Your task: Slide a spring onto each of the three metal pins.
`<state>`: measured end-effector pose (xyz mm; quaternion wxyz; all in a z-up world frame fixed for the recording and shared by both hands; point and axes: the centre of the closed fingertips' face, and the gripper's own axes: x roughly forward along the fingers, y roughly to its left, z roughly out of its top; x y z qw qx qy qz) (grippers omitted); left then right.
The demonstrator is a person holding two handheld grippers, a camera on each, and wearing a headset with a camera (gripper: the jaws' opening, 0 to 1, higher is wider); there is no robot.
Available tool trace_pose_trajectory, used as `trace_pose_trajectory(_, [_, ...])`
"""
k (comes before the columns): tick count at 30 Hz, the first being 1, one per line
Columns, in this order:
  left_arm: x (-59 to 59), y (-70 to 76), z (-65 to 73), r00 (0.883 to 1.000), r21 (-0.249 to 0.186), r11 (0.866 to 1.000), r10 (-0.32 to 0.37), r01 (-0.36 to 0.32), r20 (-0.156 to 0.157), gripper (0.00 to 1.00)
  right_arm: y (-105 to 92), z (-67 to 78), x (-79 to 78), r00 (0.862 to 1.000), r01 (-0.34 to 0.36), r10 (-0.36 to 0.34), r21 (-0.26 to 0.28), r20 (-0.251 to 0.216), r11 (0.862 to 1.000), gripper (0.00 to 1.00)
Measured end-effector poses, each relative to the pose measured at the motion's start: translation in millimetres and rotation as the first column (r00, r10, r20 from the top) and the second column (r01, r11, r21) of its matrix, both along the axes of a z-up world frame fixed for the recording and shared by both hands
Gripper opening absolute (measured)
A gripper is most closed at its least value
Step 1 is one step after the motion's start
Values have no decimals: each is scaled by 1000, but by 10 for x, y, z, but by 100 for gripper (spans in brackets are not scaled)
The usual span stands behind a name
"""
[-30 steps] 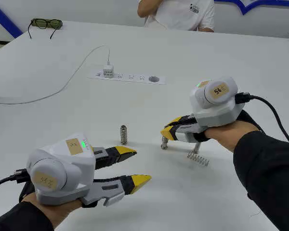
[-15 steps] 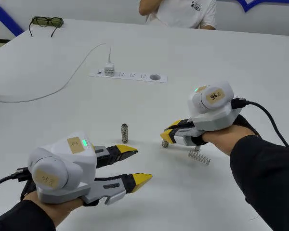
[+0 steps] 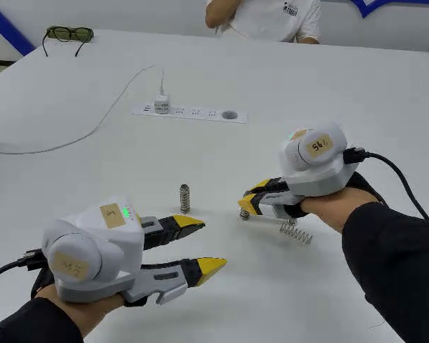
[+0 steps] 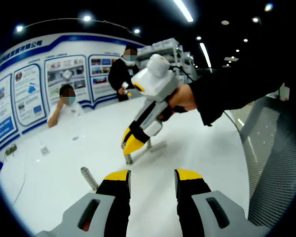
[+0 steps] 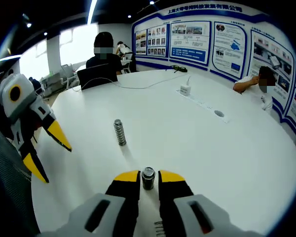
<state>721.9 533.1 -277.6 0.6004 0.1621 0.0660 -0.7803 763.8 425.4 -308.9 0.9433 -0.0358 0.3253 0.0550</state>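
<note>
A spring-covered pin [image 3: 184, 198] stands upright mid-table, also seen as the pin [image 5: 119, 132] and the pin [image 4: 89, 177]. My right gripper [image 3: 247, 203] is low over a second pin [image 3: 244, 214], its jaws shut on a spring [image 5: 148, 177] that sits over that pin. A loose spring [image 3: 294, 233] lies on the table just under the right hand, beside a third pin [image 4: 149, 144]. My left gripper [image 3: 202, 246] hovers at the near left, open with nothing between its fingers, pointing toward the pins; its own view shows the left gripper [image 4: 153, 175] wide apart.
A white power strip [image 3: 189, 113] with a plugged charger and a cable lies farther back. Dark glasses [image 3: 69, 33] rest at the far left. A person [image 3: 264, 18] sits at the table's far edge. Another person [image 5: 102, 61] sits by the side.
The right gripper has come down over the second pin, so less of the pin shows below its tips. The left gripper has stayed in place.
</note>
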Motion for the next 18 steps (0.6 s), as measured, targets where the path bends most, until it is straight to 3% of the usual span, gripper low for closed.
trace_pose_trajectory(10, [-7, -16, 14, 1000, 1, 1000, -5, 5, 4, 37, -61, 171, -162, 1000, 7, -6, -20, 28, 1000, 18])
trace_pose_trajectory(18, [-9, -16, 31, 1000, 1, 1000, -3, 3, 0, 39, -28, 348, -381, 998, -3, 5, -31, 60, 1000, 18])
